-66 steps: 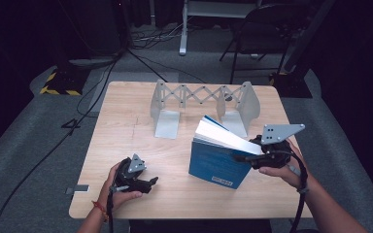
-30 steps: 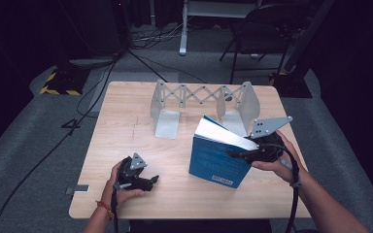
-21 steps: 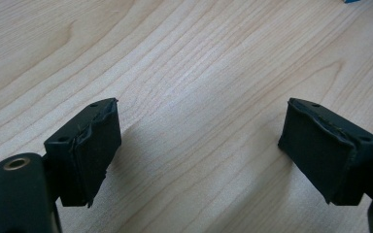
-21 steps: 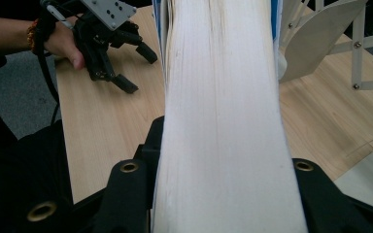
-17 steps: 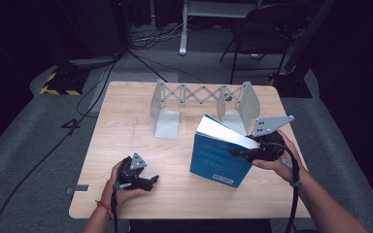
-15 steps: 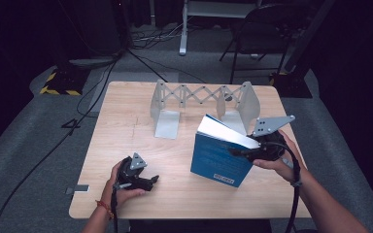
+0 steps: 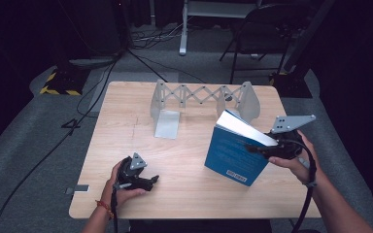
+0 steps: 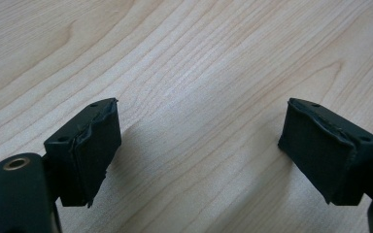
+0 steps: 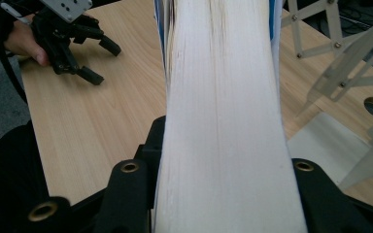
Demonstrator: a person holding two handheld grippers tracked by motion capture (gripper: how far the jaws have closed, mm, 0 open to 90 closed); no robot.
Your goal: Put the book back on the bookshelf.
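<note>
Wooden table [image 7: 184,145] — right hand-held gripper [image 7: 260,150] clamped on blue book [image 7: 235,155]; left hand-held gripper [image 7: 150,180] spread apart, empty.

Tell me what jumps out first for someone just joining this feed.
The blue book stands tilted on edge at the table's right, clamped by the right gripper, its white page block facing that gripper's camera. Behind it stands a grey accordion rack. The left gripper rests open on the wooden table, near-left.

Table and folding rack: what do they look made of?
Table: pale wood or a wood-look laminate, matte, with grain lines visible in the left gripper view. Folding rack: likely thin grey metal, dull finish, with riveted scissor struts; painted plastic can't be ruled out.
</note>
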